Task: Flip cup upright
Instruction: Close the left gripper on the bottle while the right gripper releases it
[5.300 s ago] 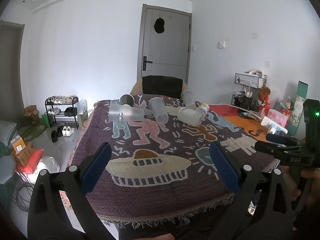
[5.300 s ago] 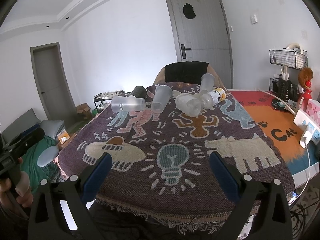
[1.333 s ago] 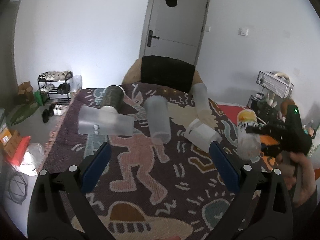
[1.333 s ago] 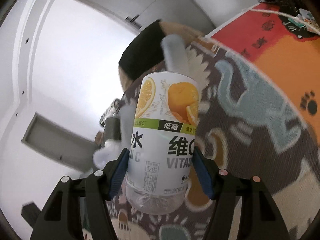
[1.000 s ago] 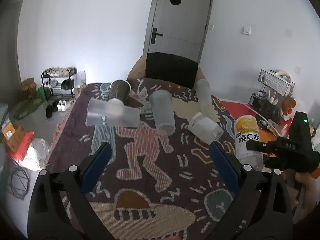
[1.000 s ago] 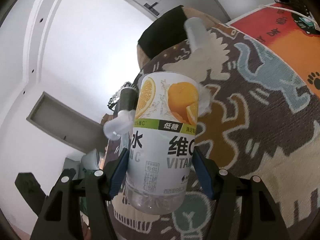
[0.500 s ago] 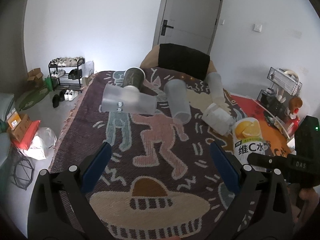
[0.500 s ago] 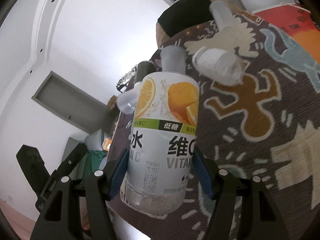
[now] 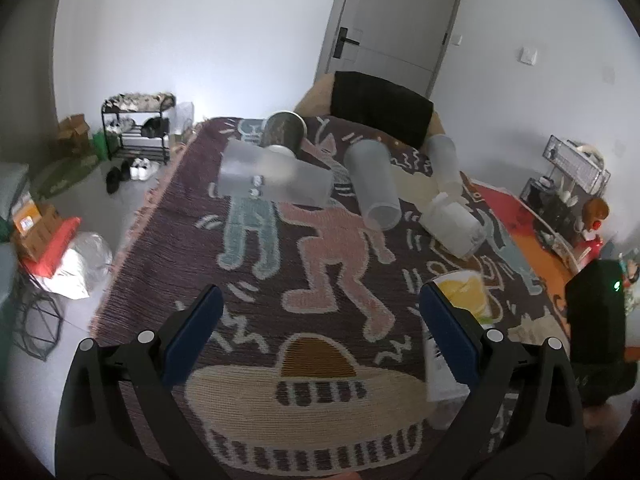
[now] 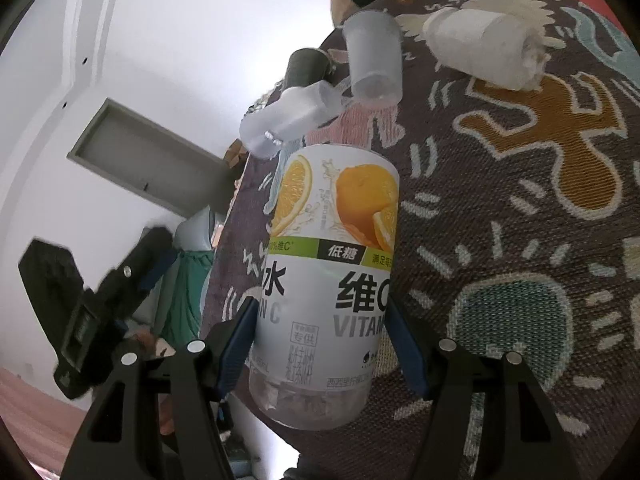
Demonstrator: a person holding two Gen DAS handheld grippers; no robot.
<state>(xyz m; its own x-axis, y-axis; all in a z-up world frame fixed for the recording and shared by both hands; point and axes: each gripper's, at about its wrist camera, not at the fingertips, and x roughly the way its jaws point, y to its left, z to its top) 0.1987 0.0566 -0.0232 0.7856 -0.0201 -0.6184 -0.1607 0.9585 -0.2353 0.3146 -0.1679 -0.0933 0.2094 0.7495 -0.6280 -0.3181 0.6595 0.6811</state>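
My right gripper [image 10: 320, 332] is shut on a clear cup with an orange-fruit label [image 10: 328, 256], held above the near part of the patterned blanket [image 10: 520, 240]. The same cup [image 9: 456, 320] shows at the right in the left wrist view, partly behind my left finger. My left gripper [image 9: 320, 336] is open and empty above the blanket's front. Several frosted cups lie on their sides further back: one at the left [image 9: 276, 178], one in the middle [image 9: 376, 184], one at the right [image 9: 452, 226], one at the far right [image 9: 444, 160]. A dark cup [image 9: 282, 132] lies behind them.
A black cushion [image 9: 380, 108] sits at the blanket's far end before a grey door [image 9: 392, 32]. A shoe rack [image 9: 136, 128] and boxes stand on the floor at the left. An orange mat with clutter [image 9: 552, 248] lies at the right.
My right gripper has carried the labelled cup nearer and lower, toward the blanket's front edge. My left gripper has drawn back a little; the lying cups have not moved.
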